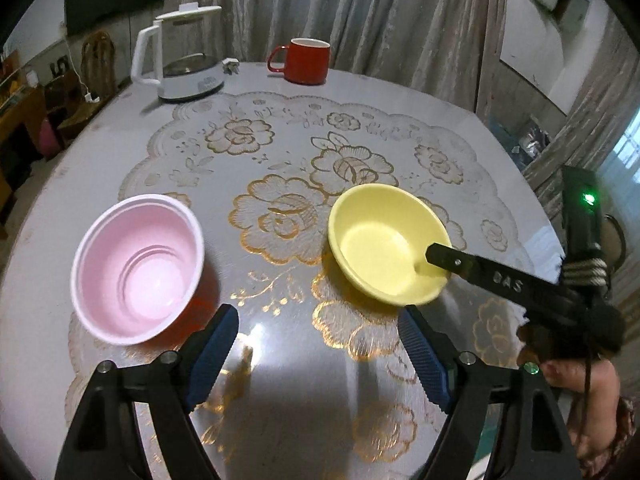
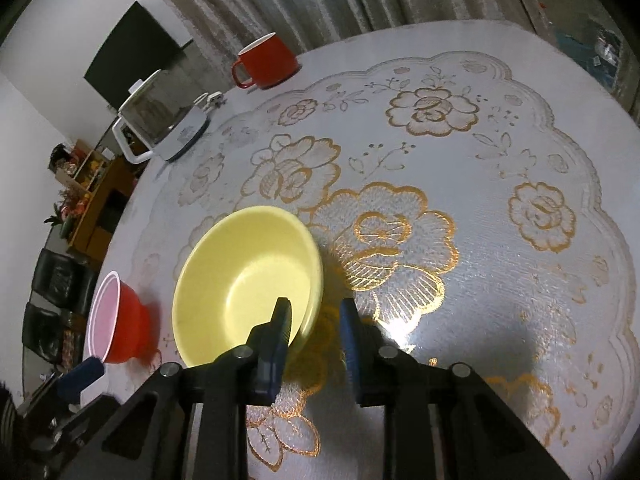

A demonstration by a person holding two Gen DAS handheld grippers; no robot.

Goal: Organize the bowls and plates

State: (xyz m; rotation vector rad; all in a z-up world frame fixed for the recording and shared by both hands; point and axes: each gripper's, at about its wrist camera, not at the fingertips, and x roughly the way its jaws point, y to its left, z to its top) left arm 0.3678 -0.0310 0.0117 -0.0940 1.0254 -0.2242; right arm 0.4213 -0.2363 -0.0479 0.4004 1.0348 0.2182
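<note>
Right gripper (image 2: pixel 316 320) narrowed astride yellow bowl's (image 2: pixel 248 276) near rim at lower centre, likely for lifting; left gripper (image 1: pixel 318 354) wide, empty, near pink-lined bowl (image 1: pixel 138 266).

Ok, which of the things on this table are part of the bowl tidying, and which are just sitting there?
Part of the job:
- round pale yellow bowl, its near rim between the right gripper's fingers
- red bowl with pink inside, free, ahead of the open left gripper

Just lying about:
- red ceramic mug
- white electric kettle
- gold-flowered lace table cover
</note>
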